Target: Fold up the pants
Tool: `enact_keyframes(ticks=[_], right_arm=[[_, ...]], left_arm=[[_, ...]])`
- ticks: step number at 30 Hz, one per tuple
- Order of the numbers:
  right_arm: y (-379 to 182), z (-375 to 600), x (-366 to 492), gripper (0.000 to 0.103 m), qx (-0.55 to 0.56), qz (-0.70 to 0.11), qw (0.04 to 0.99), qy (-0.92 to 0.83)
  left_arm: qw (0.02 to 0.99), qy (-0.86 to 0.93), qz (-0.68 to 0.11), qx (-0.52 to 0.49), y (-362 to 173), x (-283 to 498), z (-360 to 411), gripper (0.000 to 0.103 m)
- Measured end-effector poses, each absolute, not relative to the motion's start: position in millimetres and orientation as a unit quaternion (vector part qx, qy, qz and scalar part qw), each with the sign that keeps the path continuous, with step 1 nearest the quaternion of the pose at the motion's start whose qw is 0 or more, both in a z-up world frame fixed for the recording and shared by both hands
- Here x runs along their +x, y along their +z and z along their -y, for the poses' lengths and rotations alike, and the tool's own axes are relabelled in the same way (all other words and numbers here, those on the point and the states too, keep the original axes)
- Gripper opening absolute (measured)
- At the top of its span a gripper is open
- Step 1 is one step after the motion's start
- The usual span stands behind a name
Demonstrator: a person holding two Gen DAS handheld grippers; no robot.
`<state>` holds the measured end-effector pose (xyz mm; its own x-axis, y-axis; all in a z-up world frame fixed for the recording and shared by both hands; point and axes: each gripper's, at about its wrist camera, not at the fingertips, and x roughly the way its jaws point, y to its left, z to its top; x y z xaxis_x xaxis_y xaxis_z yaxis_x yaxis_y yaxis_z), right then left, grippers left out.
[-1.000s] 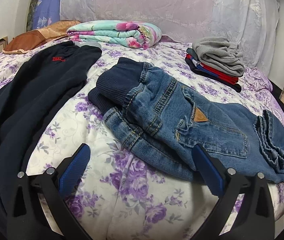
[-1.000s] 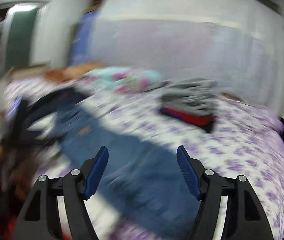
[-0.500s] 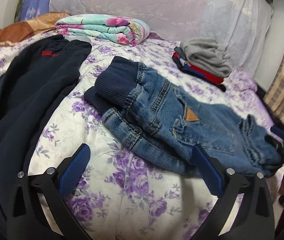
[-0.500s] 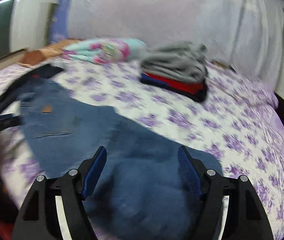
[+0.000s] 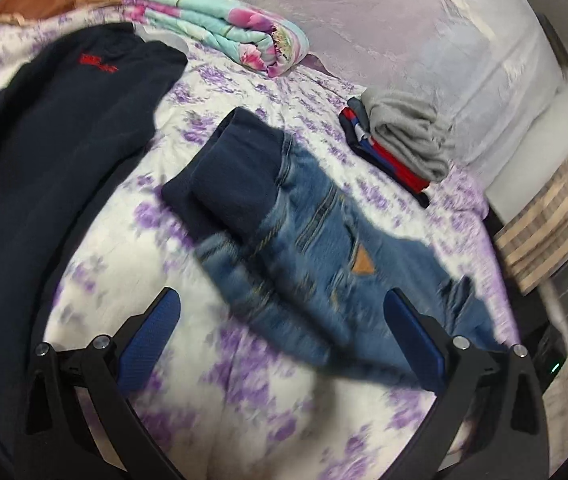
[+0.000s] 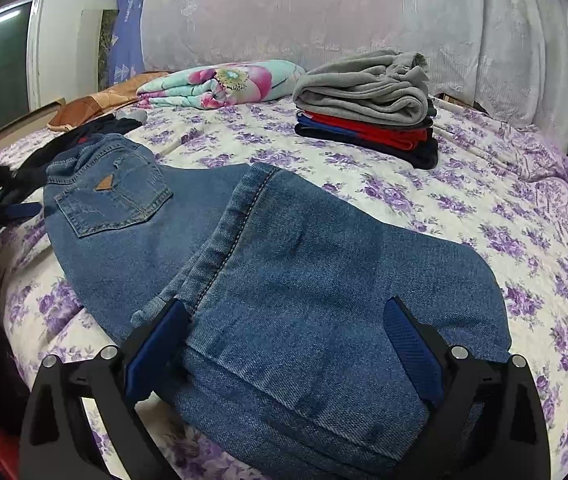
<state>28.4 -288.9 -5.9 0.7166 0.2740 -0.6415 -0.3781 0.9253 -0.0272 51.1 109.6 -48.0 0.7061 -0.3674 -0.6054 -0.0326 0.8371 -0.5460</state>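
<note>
Blue jeans [image 5: 324, 248] with a dark ribbed waistband lie on the flowered bedspread [image 5: 243, 392]. In the right wrist view the jeans [image 6: 304, 264] stretch from the back pocket at the left to the leg ends near the camera. My left gripper [image 5: 281, 304] is open just above the bed, with the seat of the jeans beyond its fingers. My right gripper [image 6: 284, 312] is low over the leg ends. Its jaws are opening wide, denim lies between the pads, and they do not press on it.
A dark navy garment [image 5: 43, 152] is spread at the left. A folded floral blanket [image 5: 219, 28] lies at the back. A stack of folded clothes [image 6: 364, 96], grey on top, sits at the back right. The bed edge falls off at the right.
My right gripper has come down close over the jeans' leg ends and its jaws have widened. The left gripper has shifted and rolled, so the jeans now sit tilted in its view.
</note>
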Motion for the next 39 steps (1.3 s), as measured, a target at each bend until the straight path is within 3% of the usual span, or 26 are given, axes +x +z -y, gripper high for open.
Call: enact_keyframes(ticks=[12, 14, 16, 19, 21, 28, 30, 32, 39], right_arm=[[1, 298, 28, 0.099, -0.049, -0.311, 0.933, 0.176], [15, 304, 19, 0.091, -0.030, -0.276, 0.947, 0.160], [30, 303, 16, 0.082, -0.035, -0.258, 0.956, 0.139], [26, 291, 28, 0.082, -0.100, -0.267, 0.954, 0.090], [-10, 275, 50, 0.082, -0.170, -0.344, 0.919, 0.088], [28, 304, 28, 0.083, -0.095, -0.276, 0.953, 0.081], [9, 307, 43, 0.094, -0.117, -0.318, 0.939, 0.064], [-7, 306, 54, 0.094, -0.142, -0.345, 0.925, 0.073], [19, 375, 32, 0.099, -0.021, -0.278, 0.959, 0.043]], left_arm=[[0.870, -0.128, -0.355, -0.318, -55, 84, -114, 0.097], [0.874, -0.105, -0.361, -0.308, -54, 85, -113, 0.088], [0.880, -0.078, -0.364, -0.294, -55, 86, -113, 0.064], [0.884, -0.059, -0.360, -0.293, -58, 83, -120, 0.050], [0.884, -0.060, -0.359, -0.295, -59, 81, -123, 0.046], [0.905, -0.035, -0.341, -0.252, -38, 73, -109, 0.040], [0.914, -0.023, -0.333, -0.231, -30, 69, -101, 0.038], [0.925, -0.011, -0.321, -0.202, -19, 64, -90, 0.038], [0.972, 0.002, -0.226, -0.067, 43, 29, -26, 0.035]])
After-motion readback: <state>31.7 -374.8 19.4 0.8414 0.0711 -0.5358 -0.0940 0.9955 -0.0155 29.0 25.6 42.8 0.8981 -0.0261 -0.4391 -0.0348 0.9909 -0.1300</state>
